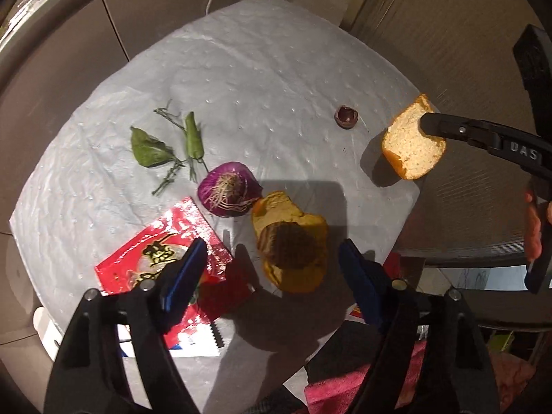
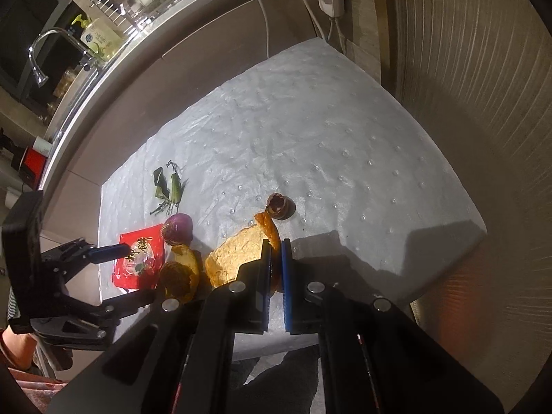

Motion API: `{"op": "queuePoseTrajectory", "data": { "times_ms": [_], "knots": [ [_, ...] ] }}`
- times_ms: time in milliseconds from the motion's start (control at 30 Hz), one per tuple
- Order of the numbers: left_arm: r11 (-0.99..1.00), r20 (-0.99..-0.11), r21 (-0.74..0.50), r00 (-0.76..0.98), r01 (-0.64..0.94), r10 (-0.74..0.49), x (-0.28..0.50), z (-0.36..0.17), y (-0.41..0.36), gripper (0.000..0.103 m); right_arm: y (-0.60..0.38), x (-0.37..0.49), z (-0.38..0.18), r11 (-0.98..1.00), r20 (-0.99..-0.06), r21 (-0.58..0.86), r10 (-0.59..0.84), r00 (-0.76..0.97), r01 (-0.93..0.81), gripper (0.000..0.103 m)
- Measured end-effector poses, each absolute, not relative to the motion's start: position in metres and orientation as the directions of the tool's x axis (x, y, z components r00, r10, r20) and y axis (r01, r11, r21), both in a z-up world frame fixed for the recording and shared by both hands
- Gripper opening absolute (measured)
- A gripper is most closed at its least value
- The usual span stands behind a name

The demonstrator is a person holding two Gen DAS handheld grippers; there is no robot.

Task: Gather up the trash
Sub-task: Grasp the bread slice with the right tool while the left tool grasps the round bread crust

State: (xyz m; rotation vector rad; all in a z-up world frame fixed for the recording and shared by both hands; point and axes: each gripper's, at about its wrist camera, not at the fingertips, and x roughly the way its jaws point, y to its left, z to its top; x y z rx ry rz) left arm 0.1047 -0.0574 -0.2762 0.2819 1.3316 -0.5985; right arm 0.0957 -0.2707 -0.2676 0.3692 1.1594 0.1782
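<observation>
On the grey pad (image 1: pixel 276 69), scraps lie loose, uncontained.

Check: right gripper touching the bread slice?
Touching. The right wrist view shows the right gripper shut on the bread slice; the left wrist view shows it lifted clear of the mat.

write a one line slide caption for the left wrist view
Open left gripper hangs over the orange peel on the grey mat while the right gripper holds a bread slice.
</observation>
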Motion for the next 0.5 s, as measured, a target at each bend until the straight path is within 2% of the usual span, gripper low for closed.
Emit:
{"op": "queuePoseTrajectory", "data": {
  "times_ms": [200, 267, 500],
  "knots": [
    [0.842, -0.974, -0.185, 0.019, 0.508, -0.225, 0.116, -0.301, -0.068, 0.045, -0.278, 0.085, -0.275, 0.913, -0.852, 0.4, 0.338, 0.4, 0.08, 0.006],
    [0.837, -0.972, -0.198, 0.005, 0.51, -0.233, 0.115, -0.302, -0.07, 0.042, -0.279, 0.083, -0.278, 0.909, -0.85, 0.407, 0.343, 0.4, 0.086, 0.007],
    [0.84, -0.97, -0.185, 0.041, 0.509, -0.239, 0.109, -0.294, -0.07, 0.041, -0.278, 0.08, -0.275, 0.906, -0.843, 0.416, 0.352, 0.408, 0.078, 0.007]
  ]
}}
